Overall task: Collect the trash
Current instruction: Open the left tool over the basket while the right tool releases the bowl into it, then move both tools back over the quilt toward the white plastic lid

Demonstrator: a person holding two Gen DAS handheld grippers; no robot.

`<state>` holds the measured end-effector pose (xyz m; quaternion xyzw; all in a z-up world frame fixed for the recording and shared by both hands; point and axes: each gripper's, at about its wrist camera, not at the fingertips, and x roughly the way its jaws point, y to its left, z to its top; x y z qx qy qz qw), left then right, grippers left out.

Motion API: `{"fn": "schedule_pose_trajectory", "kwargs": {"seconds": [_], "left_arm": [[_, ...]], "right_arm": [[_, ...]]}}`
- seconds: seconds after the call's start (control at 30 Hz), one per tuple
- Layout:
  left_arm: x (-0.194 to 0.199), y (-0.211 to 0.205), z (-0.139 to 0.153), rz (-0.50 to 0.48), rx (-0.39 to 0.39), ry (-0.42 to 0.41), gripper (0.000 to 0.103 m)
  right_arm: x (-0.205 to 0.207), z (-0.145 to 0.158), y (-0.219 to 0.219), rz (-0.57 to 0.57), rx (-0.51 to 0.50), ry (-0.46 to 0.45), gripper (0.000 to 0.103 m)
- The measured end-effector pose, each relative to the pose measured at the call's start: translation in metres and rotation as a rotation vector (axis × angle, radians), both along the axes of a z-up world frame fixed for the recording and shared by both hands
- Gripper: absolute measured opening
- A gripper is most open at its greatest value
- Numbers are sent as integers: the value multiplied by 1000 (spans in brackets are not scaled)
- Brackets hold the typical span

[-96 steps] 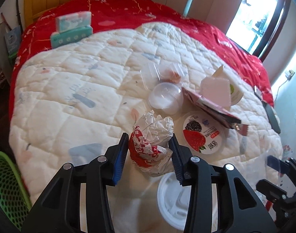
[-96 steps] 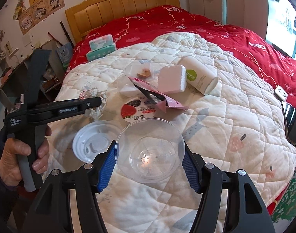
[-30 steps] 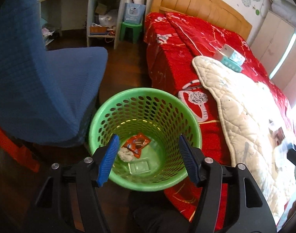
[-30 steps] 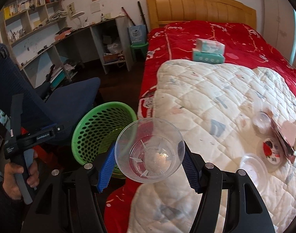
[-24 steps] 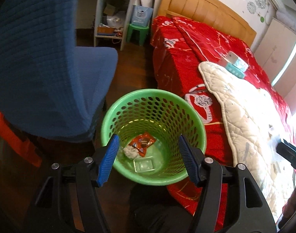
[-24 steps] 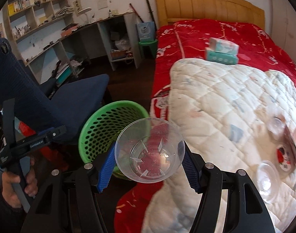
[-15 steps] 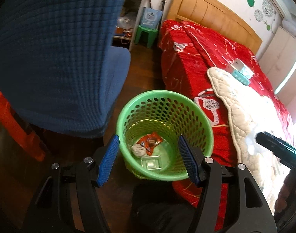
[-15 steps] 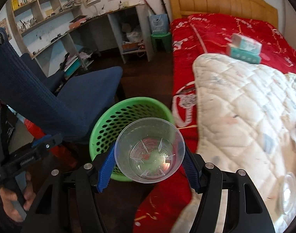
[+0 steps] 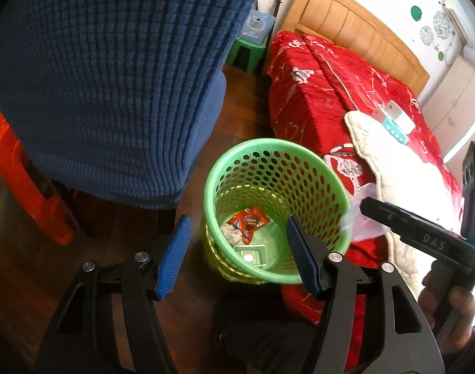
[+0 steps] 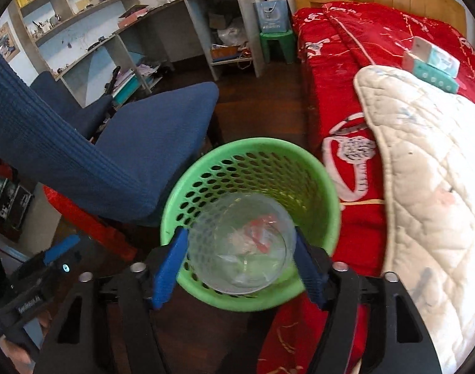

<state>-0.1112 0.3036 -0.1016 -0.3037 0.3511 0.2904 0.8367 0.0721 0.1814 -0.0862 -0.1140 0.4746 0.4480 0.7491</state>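
Both hands had swung from the bed to the green perforated plastic basket [image 9: 276, 208] on the floor. From the left wrist, the left claw [image 9: 237, 254] stood apart and empty above it, a red wrapper [image 9: 248, 221] already lying inside. From the right wrist, the right claw [image 10: 239, 265] had just been opening over the basket [image 10: 328, 215], its pads seemingly clear of the clear round plastic cup [image 10: 239, 246] between them, likely to drop it in
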Motion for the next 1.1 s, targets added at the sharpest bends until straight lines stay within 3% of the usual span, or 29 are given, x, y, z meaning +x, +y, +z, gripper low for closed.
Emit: {"fn": "schedule_pose_trajectory", "kwargs": {"seconds": [0.17, 0.47, 0.67, 1.1], "left_arm": [[-1, 0, 1, 3, -4, -4, 63], [9, -13, 11, -23, 10, -13, 63], [25, -32, 20, -64, 26, -8, 68], [75, -89, 33, -214, 46, -4, 69]], "right_arm": [[-5, 4, 0, 12, 31, 4, 73], [-9, 29, -46, -7, 39, -94, 79], [2, 41, -97, -85, 49, -120, 81], [49, 58, -234, -336, 28, -165, 85]]}}
